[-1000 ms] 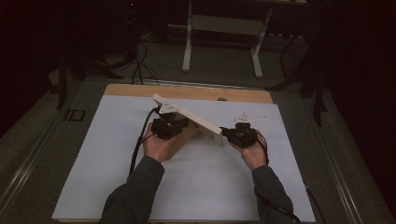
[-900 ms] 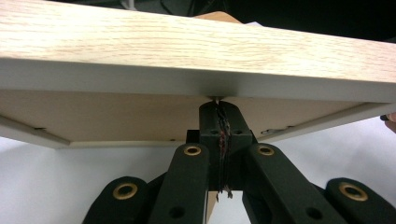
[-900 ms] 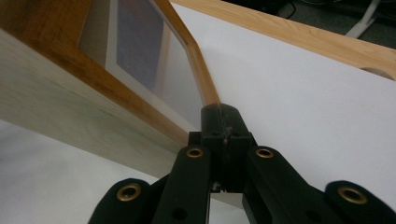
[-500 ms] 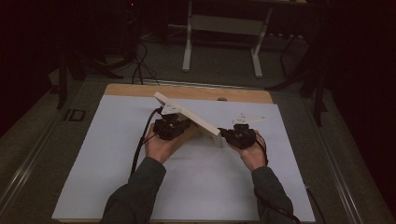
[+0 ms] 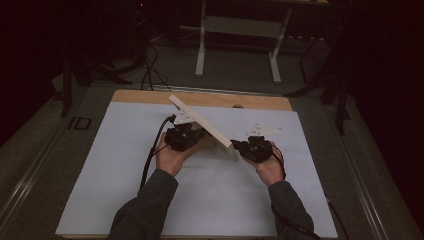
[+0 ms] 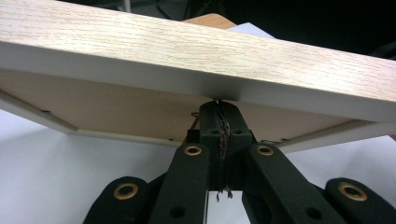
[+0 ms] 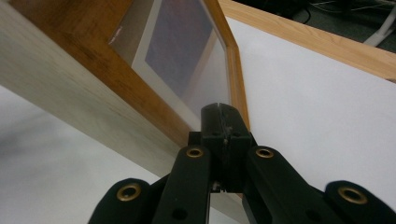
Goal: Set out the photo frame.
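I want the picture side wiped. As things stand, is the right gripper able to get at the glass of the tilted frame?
Probably yes. The right gripper, jaws shut, sits right at the glass of the wooden picture frame, with nothing between them; the left gripper is on the back side.

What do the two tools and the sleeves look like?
Left tool and right tool: matte black, two jointed link arms each with brass-ringed pivot holes. A black cable trails from each. The sleeves are dark grey, long, reaching the wrists.

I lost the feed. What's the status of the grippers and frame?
Both grippers shut: left gripper, right gripper, tips against the frame. Frame tilted over the white mat. Nothing in the way.
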`<state>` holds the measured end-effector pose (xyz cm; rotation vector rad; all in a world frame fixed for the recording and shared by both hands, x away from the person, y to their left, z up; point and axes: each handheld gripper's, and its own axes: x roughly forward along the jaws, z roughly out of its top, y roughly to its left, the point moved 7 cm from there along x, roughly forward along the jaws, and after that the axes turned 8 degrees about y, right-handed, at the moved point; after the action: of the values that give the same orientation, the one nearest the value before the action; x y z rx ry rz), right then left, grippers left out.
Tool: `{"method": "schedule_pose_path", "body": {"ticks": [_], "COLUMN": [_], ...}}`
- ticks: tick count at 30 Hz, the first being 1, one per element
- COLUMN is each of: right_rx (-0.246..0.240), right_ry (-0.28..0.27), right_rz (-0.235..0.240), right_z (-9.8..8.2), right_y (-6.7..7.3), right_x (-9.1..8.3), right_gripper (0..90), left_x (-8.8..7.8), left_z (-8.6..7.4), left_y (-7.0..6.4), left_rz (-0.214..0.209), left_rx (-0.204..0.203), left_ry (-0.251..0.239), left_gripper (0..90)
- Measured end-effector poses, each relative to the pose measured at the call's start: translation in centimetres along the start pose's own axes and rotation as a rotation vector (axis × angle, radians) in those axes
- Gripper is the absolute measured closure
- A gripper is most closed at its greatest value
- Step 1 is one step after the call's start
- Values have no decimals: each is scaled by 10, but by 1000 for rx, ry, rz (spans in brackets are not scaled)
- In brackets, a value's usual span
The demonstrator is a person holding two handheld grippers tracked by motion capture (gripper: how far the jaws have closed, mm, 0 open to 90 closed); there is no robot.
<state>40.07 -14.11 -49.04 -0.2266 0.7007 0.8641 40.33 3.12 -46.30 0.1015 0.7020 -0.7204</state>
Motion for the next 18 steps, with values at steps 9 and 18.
{"method": "schedule_pose_path", "body": {"ticks": [9,18], "right_rx": [-21,-43], "right_ry": [-4,-1], "right_rz": [3,16], "right_z": [-2,-3], "right_y": [6,13], "right_x": [-1,-2], "right_gripper": [898,898], "left_x": [-1,-1], "left_z": [-1,-1], "left_y": [-3,-2], "left_rz": [-6,-7], "left_rx": [28,28], "left_ry": [9,7], "left_gripper": [900,900]}}
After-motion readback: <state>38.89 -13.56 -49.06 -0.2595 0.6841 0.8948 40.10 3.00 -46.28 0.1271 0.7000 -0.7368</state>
